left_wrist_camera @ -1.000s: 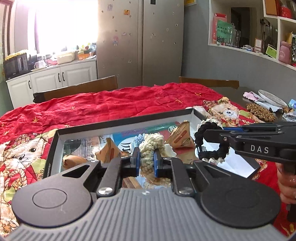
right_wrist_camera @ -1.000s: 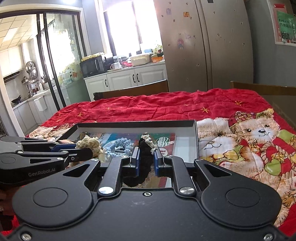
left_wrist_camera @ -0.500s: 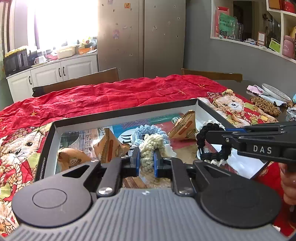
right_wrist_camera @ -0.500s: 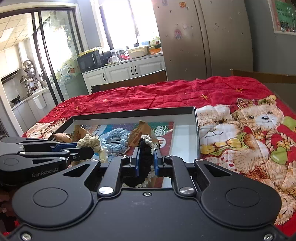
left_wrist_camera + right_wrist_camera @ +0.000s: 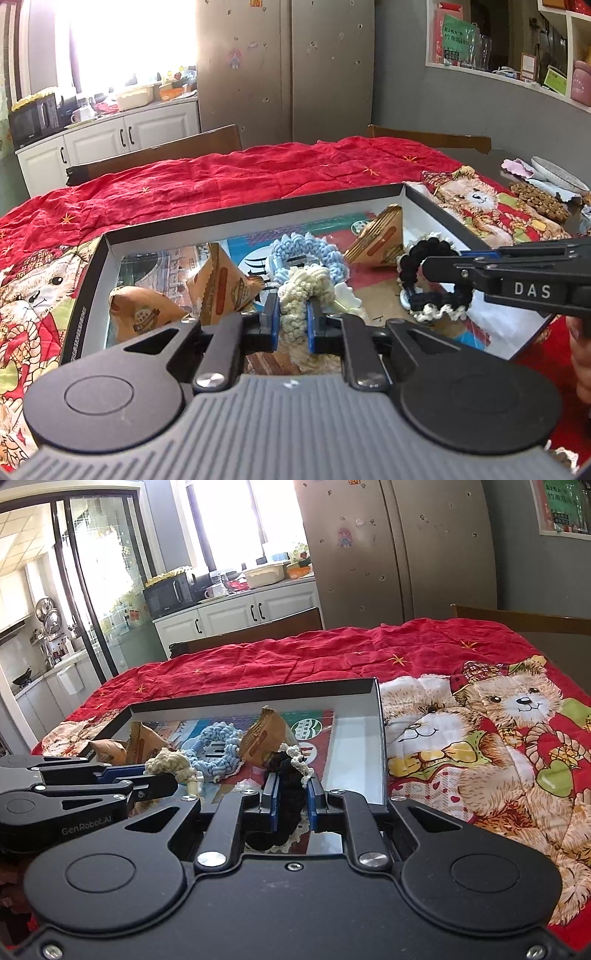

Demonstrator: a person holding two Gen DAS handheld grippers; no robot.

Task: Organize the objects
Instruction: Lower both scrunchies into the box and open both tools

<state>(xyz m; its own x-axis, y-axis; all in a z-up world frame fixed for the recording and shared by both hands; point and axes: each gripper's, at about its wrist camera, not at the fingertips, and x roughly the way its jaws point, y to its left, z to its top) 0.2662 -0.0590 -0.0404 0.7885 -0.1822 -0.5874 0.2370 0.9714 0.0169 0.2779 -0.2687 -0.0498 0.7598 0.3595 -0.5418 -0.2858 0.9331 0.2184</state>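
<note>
**Both claws clamped on crocheted rings over the box**

While the shallow black-rimmed box (image 5: 236, 221) sits mid-frame on the red bear-print blanket (image 5: 221, 177), the left gripper (image 5: 291, 321) is pinched tight on a cream crocheted ring (image 5: 303, 291) at lower centre of its view. Right of it, the right gripper (image 5: 291, 797) is clamped on a black crocheted ring with cream edging (image 5: 432, 280), held above the box's right end. A blue crocheted ring (image 5: 306, 251) lies inside the box, between brown triangular packets (image 5: 221, 284); one more packet (image 5: 144, 310) rests toward the left wall.
</note>
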